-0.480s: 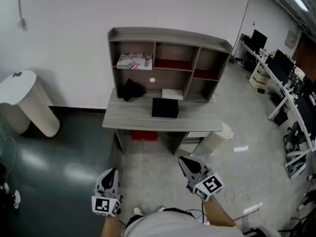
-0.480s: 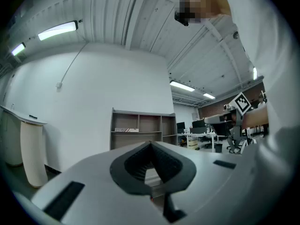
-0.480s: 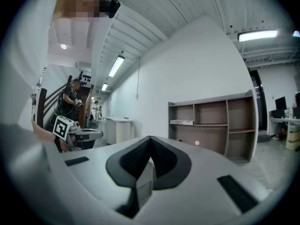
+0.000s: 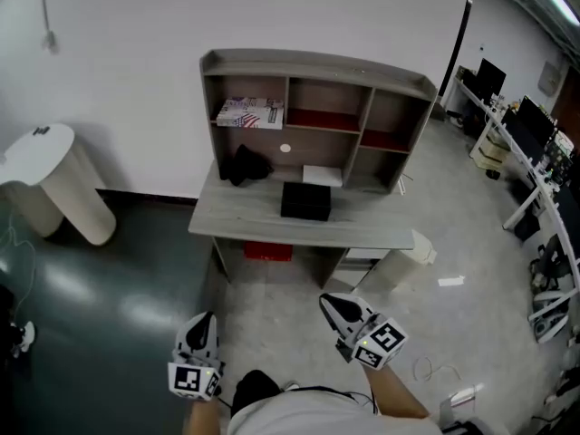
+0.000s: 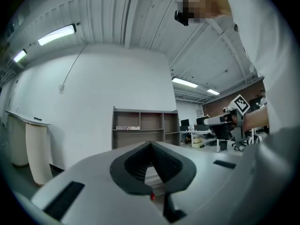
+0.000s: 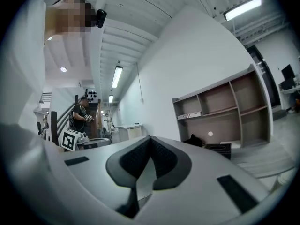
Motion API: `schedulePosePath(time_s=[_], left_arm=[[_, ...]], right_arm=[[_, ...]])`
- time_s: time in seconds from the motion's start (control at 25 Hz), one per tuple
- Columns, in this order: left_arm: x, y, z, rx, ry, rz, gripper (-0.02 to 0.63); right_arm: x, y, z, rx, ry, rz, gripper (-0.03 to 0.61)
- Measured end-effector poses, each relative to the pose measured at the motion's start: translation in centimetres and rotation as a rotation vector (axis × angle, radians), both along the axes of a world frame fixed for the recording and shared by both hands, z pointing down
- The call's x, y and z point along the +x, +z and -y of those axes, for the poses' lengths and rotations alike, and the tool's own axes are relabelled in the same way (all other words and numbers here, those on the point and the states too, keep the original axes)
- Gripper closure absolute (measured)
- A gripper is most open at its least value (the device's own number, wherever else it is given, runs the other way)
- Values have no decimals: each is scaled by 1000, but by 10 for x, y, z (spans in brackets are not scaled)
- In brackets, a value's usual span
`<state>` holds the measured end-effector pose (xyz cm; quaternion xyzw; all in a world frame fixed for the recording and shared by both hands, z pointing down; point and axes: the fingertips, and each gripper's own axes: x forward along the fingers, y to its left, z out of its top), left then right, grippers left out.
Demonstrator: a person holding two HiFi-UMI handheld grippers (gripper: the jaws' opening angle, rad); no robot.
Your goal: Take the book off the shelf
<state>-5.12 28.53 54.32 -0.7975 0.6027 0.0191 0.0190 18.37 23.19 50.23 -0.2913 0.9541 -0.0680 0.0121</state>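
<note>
Grey wooden shelf unit [image 4: 317, 65]: stands on the grey bench [image 4: 237, 217], well apart from both claws. A level reach begun from this far could run into a divider or the top board instead of entering a compartment
Black rectangular box [image 4: 305, 200]: on the bench in front of the lower compartments. An arm swung low toward the shelf might knock it
White book with red and blue cover print [image 4: 250, 112]: lies flat in the upper left compartment, untouched. Flat on the board it offers only a thin edge, so a claw arriving closed would push it deeper, and a shallow pinch could let it slip and drop onto the bench
Left claw [image 4: 202, 318]: closed, empty, level, low near the person's body
Right claw [image 4: 327, 301]: closed, empty, level. It would need opening before it meets the book
Change since the earlier frame: right claw sits slightly further left in the head view, left claw much where it was. Shelf and room have shifted a little in frame, so the head has likely turned. Book in the same compartment
</note>
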Motion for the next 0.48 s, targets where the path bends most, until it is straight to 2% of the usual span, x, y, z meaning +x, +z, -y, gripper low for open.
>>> schedulePosePath(time_s=[0.24, 0.48], left_arm=[[8, 15, 5, -47, -18, 2, 597], [3, 30, 57, -69, 16, -16, 597]], right_arm=[[-4, 20, 10, -58, -64, -6, 557], [-18, 34, 47, -89, -68, -40, 557]])
